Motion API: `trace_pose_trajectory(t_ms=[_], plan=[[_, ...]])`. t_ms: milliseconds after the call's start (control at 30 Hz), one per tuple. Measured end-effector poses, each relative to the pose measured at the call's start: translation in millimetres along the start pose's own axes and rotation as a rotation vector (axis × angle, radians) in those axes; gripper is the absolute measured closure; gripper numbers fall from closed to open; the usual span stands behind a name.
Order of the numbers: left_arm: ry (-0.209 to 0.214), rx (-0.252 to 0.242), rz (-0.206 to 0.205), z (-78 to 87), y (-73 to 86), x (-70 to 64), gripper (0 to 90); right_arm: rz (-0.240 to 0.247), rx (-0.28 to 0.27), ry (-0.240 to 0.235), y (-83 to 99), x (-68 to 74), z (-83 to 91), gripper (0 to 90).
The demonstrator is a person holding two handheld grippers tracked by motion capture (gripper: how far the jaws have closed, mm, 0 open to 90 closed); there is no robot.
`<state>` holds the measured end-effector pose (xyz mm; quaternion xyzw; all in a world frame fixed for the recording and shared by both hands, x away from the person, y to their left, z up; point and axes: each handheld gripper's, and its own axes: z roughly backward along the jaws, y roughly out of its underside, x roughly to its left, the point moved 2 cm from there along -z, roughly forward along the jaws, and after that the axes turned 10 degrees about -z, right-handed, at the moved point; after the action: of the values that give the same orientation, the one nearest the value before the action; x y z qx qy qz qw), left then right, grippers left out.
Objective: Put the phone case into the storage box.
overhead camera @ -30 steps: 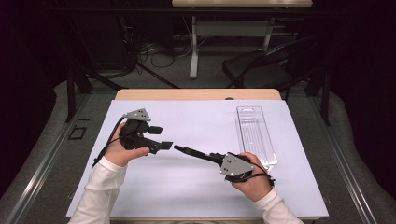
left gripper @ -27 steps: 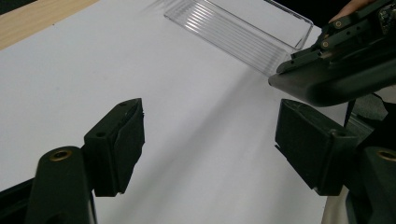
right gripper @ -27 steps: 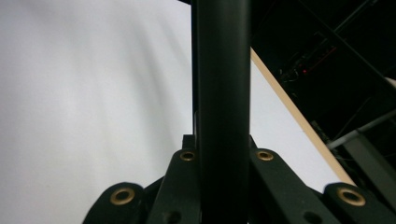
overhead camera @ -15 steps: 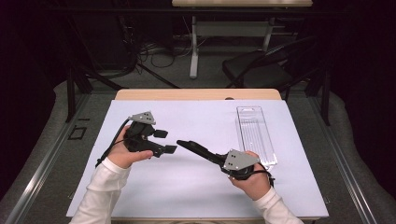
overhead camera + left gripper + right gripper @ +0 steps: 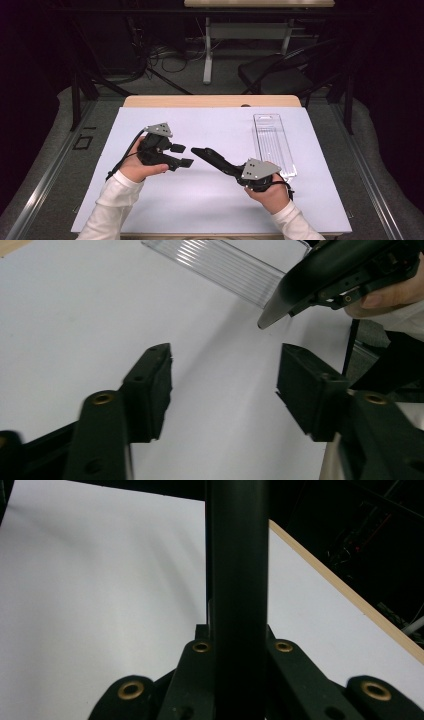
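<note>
In the high view a hand holds my left gripper [image 5: 181, 155] at the left middle of the white table sheet [image 5: 210, 205], jaws open and empty. In its own view the left gripper [image 5: 225, 385] has bare white sheet between the two pads. My right gripper [image 5: 234, 169], near the front right, is shut on a long black tapered bar [image 5: 212, 157] that points left toward the left gripper. The bar's tip [image 5: 280, 305] hangs a short way beyond the open jaws. In the right gripper view the bar [image 5: 237, 555] runs straight up from between the shut jaws of my right gripper [image 5: 237, 630].
A clear ribbed plastic tray [image 5: 272, 142] lies lengthwise on the right part of the sheet, beyond the right hand; the tray [image 5: 225, 265] also appears in the left gripper view. The table's wooden far edge [image 5: 210, 101] borders a dark floor with chairs and cables.
Both hands have drifted a little to the right. The bar's tip has risen slightly toward the far side. The left jaws stay open and the right stays shut on the bar.
</note>
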<state>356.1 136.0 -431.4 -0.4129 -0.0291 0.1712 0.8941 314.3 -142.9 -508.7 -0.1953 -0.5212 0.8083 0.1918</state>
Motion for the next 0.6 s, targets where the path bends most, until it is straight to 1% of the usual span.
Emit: trace_pose_trajectory(t_ms=[100,233,300,467,533,600], plan=[[-0.002,-0.007,-0.002,-0.1,-1.0,-1.2,40.6,-0.01,-0.006,-0.006,0.0,-0.1,-0.1,87.7],[0.034,-0.037,-0.013,-0.9,-3.6,-5.7,40.5,-0.027,-0.018,-0.02,0.0,-0.2,-0.4,87.7],[0.034,-0.043,-0.031,-1.7,-5.4,-8.1,40.3,-0.033,-0.021,-0.025,0.2,-0.3,-0.7,87.7],[0.039,-0.054,-0.054,-5.1,-8.0,-12.6,40.3,-0.049,-0.029,-0.04,0.7,0.0,-1.4,87.7],[0.037,-0.057,-0.058,-6.5,-8.5,-13.7,40.3,-0.054,-0.032,-0.047,0.8,0.3,-1.9,87.7],[0.045,-0.063,-0.061,-8.0,-9.0,-14.4,40.5,-0.06,-0.035,-0.053,1.0,1.0,-2.3,87.7]])
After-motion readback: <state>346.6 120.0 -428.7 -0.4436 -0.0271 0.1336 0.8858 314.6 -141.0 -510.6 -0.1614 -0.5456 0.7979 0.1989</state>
